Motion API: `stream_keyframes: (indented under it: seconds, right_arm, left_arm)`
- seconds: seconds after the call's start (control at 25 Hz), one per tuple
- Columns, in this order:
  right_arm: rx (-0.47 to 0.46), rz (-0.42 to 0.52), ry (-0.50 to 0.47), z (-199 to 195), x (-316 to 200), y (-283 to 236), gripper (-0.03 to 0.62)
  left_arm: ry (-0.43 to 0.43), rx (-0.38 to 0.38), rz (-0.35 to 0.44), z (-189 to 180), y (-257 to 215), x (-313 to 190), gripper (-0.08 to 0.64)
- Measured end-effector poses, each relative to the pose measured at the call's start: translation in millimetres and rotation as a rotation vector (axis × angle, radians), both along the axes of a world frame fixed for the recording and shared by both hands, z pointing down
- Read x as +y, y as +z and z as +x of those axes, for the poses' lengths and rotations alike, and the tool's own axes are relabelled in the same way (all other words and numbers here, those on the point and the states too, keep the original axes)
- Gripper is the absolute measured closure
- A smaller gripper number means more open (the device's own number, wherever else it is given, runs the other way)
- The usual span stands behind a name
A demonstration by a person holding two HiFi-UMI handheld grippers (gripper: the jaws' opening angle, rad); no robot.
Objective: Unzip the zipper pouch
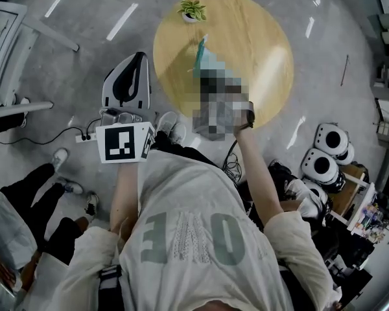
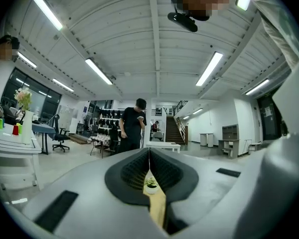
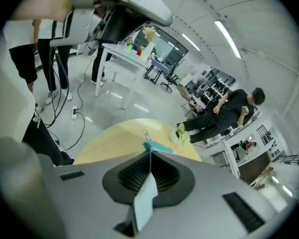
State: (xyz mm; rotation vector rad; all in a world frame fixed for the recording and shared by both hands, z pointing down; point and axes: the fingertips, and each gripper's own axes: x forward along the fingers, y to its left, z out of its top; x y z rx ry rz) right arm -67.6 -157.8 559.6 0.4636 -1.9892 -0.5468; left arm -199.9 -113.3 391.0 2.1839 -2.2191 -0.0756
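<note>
A pale blue zipper pouch with a teal zip edge lies on the round wooden table. A mosaic patch hides most of my right gripper in the head view. In the right gripper view my right gripper is shut on the pouch. The pale fabric runs between its jaws and the teal end shows past the tips. A small metal pull lies just beyond. My left gripper hangs left of the table, shut with nothing in it.
A small potted plant stands at the table's far edge. A power strip with cables lies on the floor at left. White round devices sit at right. A person in black stands beyond the table.
</note>
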Motion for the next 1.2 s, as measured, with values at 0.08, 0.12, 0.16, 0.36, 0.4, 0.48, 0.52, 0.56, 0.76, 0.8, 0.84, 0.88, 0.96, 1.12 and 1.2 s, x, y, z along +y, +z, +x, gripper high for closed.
stream_keyframes:
  seconds: [0.08,0.12,0.16,0.36,0.4,0.48,0.52,0.56,0.76,0.8,0.84,0.88,0.96,1.12,1.2]
  right_arm:
    - [-0.056,0.022,0.026,1.4,-7.9,-23.9,0.558]
    - [-0.09,0.035,0.038,2.0,-11.7,-37.0,0.558]
    - [-0.126,0.048,0.051,2.6,-14.9,-51.0,0.558]
    - [-0.367,0.12,0.107,11.3,-20.5,-133.7,0.558]
    - [-0.421,0.139,0.118,13.8,-20.5,-151.2,0.558]
    - [-0.526,0.177,0.136,20.1,-19.0,-184.4,0.558]
    - [-0.576,0.195,0.141,23.5,-17.6,-200.0,0.558]
    - [-0.624,0.214,0.139,26.7,-15.9,-215.4,0.558]
    - [-0.997,0.19,0.149,49.5,-0.2,-284.3,0.558]
    - [-1.063,0.161,0.161,55.6,3.1,-292.4,0.558]
    - [-1.102,0.135,0.164,61.8,6.8,-297.0,0.558]
    - [-1.122,0.115,0.161,67.7,10.7,-299.5,0.558]
    - [-1.15,0.1,0.145,76.8,17.7,-303.9,0.558]
    - [-1.162,0.099,0.139,82.0,26.4,-306.9,0.558]
    - [-1.162,0.101,0.13,81.2,29.7,-308.3,0.558]
  left_arm:
    - [0.023,-0.009,0.009,7.0,-7.6,-3.9,0.534]
    - [0.037,-0.015,0.015,10.8,-12.3,-6.7,0.534]
    - [0.052,-0.021,0.024,15.1,-17.7,-9.8,0.534]
    - [0.132,-0.044,0.089,41.5,-55.7,-21.3,0.534]
    - [0.147,-0.047,0.105,46.9,-64.7,-23.3,0.534]
    - [0.178,-0.052,0.137,57.4,-82.3,-26.7,0.534]
    - [0.195,-0.059,0.147,62.4,-89.6,-28.1,0.534]
    - [0.214,-0.068,0.155,67.2,-96.4,-29.2,0.533]
    - [0.311,-0.079,0.189,96.3,-129.2,-29.0,0.532]
    - [0.333,-0.075,0.197,102.0,-135.7,-28.8,0.532]
    - [0.355,-0.07,0.207,107.5,-141.9,-28.2,0.532]
    - [0.375,-0.064,0.219,112.8,-147.9,-26.9,0.532]
    - [0.41,-0.055,0.244,122.4,-158.7,-23.4,0.532]
    - [0.467,-0.012,0.268,132.3,-172.0,-18.1,0.532]
    - [0.505,0.002,0.27,137.4,-175.2,-17.0,0.532]
